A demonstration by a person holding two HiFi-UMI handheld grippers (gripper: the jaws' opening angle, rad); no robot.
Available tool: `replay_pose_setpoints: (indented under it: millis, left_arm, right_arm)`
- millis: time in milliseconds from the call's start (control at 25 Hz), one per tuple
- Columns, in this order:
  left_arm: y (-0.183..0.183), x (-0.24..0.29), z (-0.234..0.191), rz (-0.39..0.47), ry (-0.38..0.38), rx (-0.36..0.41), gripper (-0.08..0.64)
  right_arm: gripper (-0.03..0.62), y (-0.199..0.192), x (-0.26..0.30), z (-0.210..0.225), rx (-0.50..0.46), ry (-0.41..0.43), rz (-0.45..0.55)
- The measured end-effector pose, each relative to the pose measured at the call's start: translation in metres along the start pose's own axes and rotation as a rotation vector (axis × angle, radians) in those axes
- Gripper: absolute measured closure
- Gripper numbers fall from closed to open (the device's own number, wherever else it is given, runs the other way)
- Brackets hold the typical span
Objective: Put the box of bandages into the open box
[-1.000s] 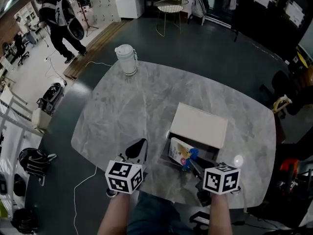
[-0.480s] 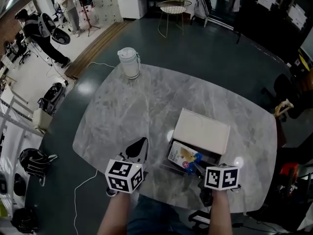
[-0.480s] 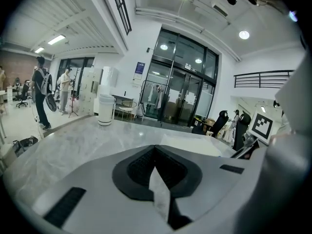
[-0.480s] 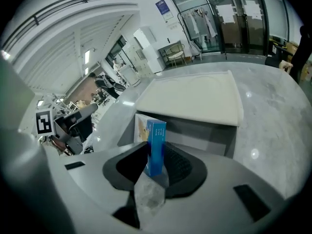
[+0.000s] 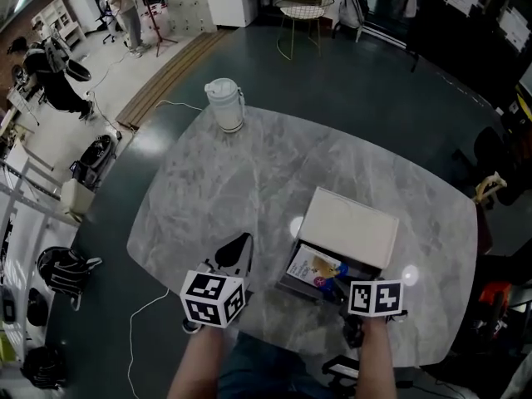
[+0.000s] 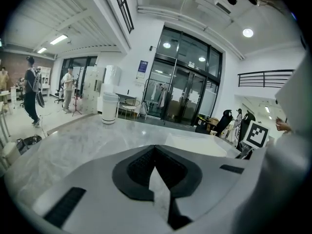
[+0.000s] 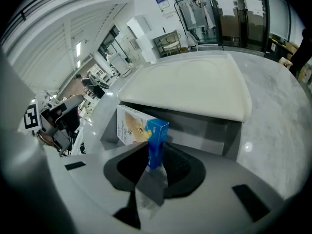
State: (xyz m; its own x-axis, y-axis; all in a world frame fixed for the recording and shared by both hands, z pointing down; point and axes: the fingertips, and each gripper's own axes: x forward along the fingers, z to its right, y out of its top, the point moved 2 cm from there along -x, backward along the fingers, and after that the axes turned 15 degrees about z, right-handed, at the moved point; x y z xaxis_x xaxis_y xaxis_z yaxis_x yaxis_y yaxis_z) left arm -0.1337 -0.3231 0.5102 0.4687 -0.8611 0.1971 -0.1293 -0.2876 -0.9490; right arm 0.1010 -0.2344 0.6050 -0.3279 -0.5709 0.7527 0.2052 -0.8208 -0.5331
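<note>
The box of bandages (image 5: 314, 267), white with a blue end, lies tilted inside the open box (image 5: 293, 284), whose white lid (image 5: 349, 227) stands raised behind it. My right gripper (image 5: 339, 291) is at the box's near side. In the right gripper view the bandage box's blue end (image 7: 157, 138) sits between the jaws of the right gripper (image 7: 155, 154); the jaws are closing, and a small gap still shows beside it. My left gripper (image 5: 235, 248) rests left of the open box, its jaws meeting with nothing between them (image 6: 155, 150).
A white jug (image 5: 225, 104) stands at the far edge of the grey marble table (image 5: 233, 181). People move about on the floor at the upper left. A wire chair (image 5: 298, 11) stands beyond the table. The table's near edge runs just under my forearms.
The bandage box has gone from hanging at the open box's front to lying inside it. My right gripper has drawn back towards me. The left gripper has stayed put.
</note>
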Motion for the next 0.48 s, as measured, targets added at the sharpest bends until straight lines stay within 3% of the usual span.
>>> replay_pose_setpoints:
  millis: [480]
  left_arm:
    - [0.0,-0.002,-0.016,-0.013,0.039,0.004,0.548]
  right_arm:
    - [0.499,0.0,0.019,0.005,-0.006,-0.019,-0.057]
